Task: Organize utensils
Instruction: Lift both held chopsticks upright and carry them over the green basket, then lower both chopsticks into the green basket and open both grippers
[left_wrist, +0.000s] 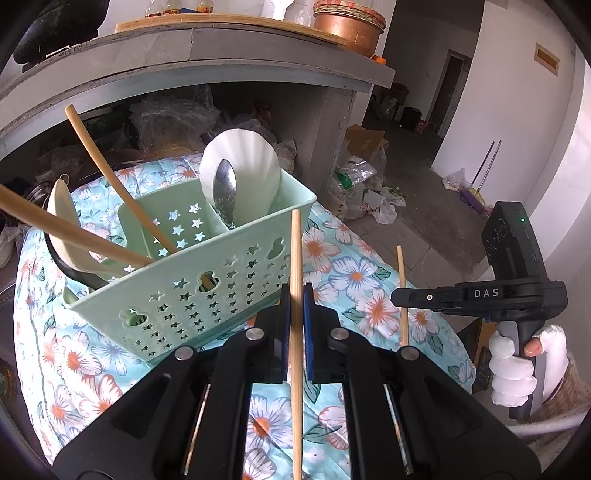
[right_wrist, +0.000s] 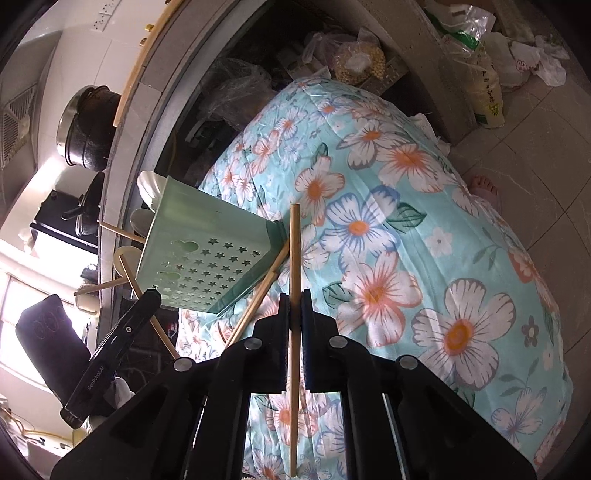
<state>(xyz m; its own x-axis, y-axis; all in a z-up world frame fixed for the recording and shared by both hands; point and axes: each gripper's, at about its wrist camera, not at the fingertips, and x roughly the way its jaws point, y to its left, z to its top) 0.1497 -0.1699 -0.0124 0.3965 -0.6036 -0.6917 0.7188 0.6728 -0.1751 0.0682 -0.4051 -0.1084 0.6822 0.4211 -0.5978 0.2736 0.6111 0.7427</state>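
Clamping chopstick (left_wrist: 295, 258) upright, left hand-held gripper (left_wrist: 295, 306) beside caddy (left_wrist: 207, 280).

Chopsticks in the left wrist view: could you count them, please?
4: a chopstick clamped in the left gripper, one in the right gripper, two leaning in the green basket; others may be hidden.

Chopstick (right_wrist: 294, 258) clamped in right tongs (right_wrist: 295, 308), above floral cloth (right_wrist: 406, 229)
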